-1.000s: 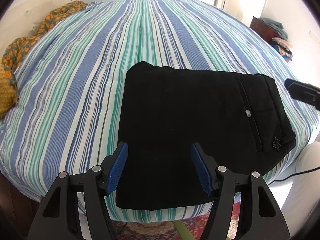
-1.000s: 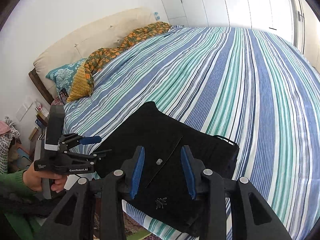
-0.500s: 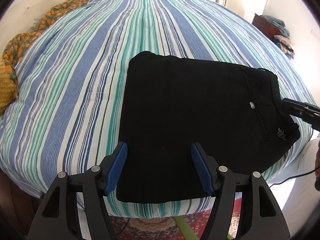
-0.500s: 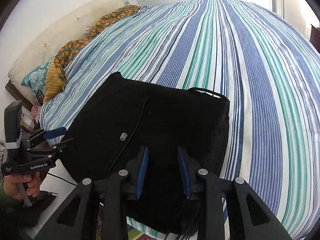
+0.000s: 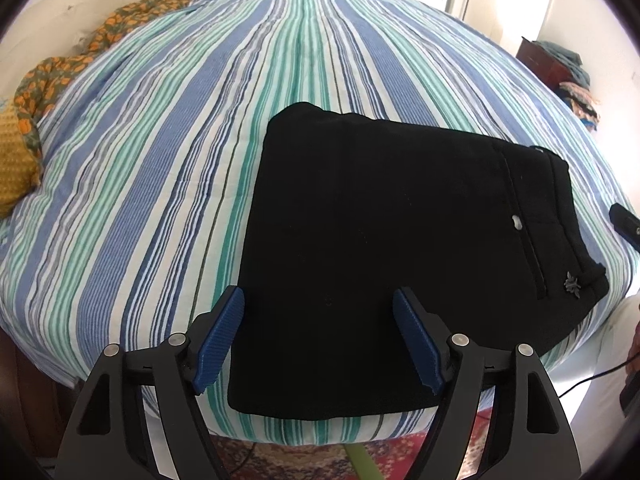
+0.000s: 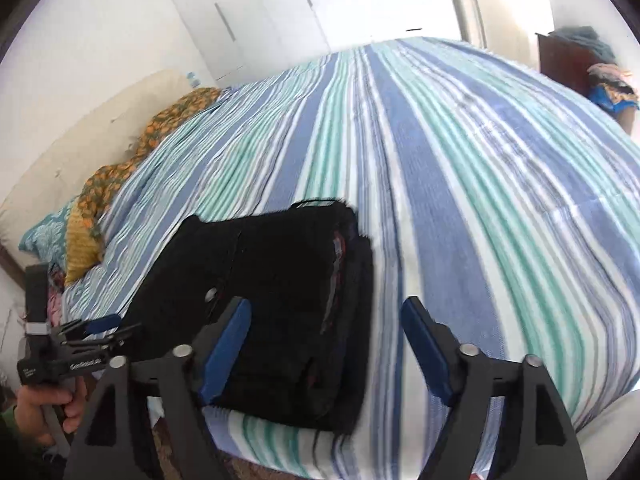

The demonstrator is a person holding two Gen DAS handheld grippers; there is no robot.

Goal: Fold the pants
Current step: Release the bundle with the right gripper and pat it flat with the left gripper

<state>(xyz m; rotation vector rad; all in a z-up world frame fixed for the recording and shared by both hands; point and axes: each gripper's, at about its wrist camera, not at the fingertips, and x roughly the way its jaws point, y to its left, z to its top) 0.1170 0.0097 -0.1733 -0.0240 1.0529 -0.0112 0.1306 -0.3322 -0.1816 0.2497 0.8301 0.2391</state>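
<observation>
Black pants lie folded into a flat rectangle at the near edge of the striped bed, waistband and pocket button to the right. My left gripper hovers over their near left part, its jaws opening, with nothing pressed between the blue pads. In the blurred right wrist view, my right gripper stands at the pants' waistband end, its jaws opening wide and holding nothing. One of its fingers shows at the right edge of the left view. A hand holds the left gripper.
An orange patterned cloth and a yellow pillow lie by the cream headboard. A dark cabinet piled with clothes stands at the far right. White wardrobe doors line the back wall. A patterned rug lies below the bed edge.
The right gripper's jaws went from narrow to wide, and it swung and sank toward the waistband end. The left gripper's jaws widened a little; it stayed in place.
</observation>
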